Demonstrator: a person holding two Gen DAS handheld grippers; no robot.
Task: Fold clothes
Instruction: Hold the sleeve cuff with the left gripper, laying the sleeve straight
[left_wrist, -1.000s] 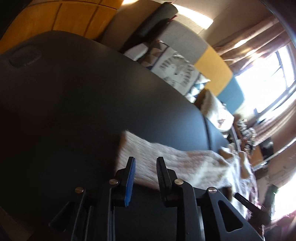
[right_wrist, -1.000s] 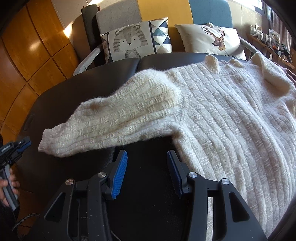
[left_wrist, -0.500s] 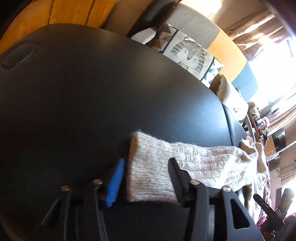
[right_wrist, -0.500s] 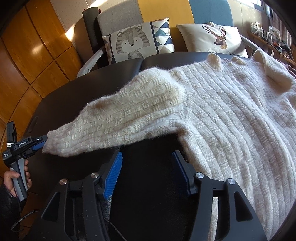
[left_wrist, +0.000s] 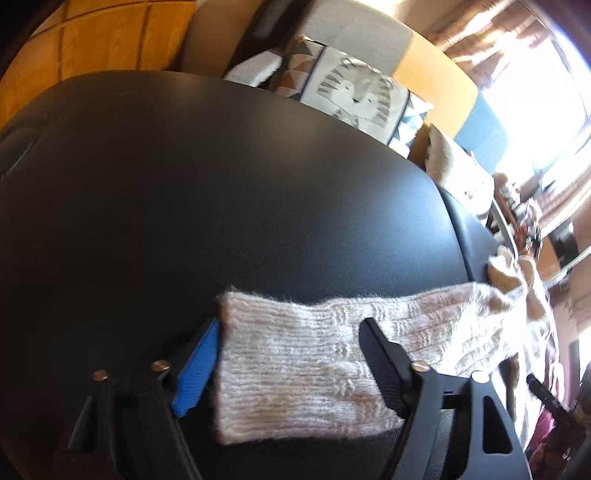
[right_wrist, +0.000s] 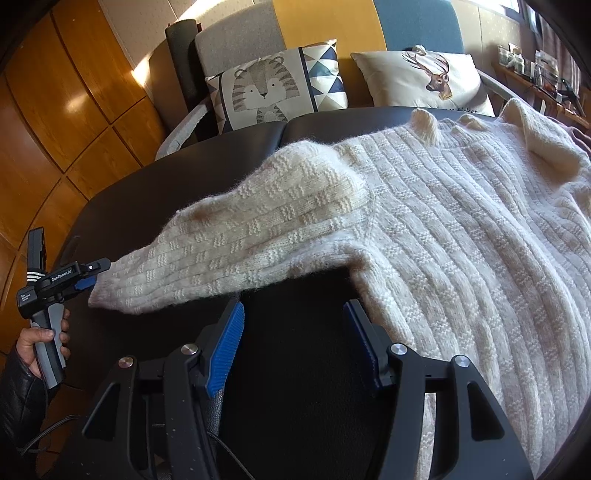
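One cream knitted sweater (right_wrist: 424, 236) lies spread on a black padded counter (right_wrist: 177, 192), its body to the right and one long sleeve (right_wrist: 236, 258) reaching out to the left. The sleeve's cuff (left_wrist: 295, 373) sits between the fingers of the left gripper (left_wrist: 288, 354), which are opening; the blue pad on one side stands just clear of the wool, so the cuff looks loose, not pinched. The right gripper (right_wrist: 295, 332) hovers over bare counter near the underarm, its fingers moderately wide with nothing between them and the sweater's edge just beside the right finger.

Likely risks from here: if the left fingers close on only the top layer or the fuzzy edge, the cuff may slip free when lifted. Pulling the sleeve across without the body being held could drag the whole sweater and wrinkle it. Soft, stretchy knit may sag and fold unevenly.

Beyond the far edge of the counter stands a sofa with a tiger cushion (right_wrist: 266, 92) and a deer cushion (right_wrist: 424, 81).
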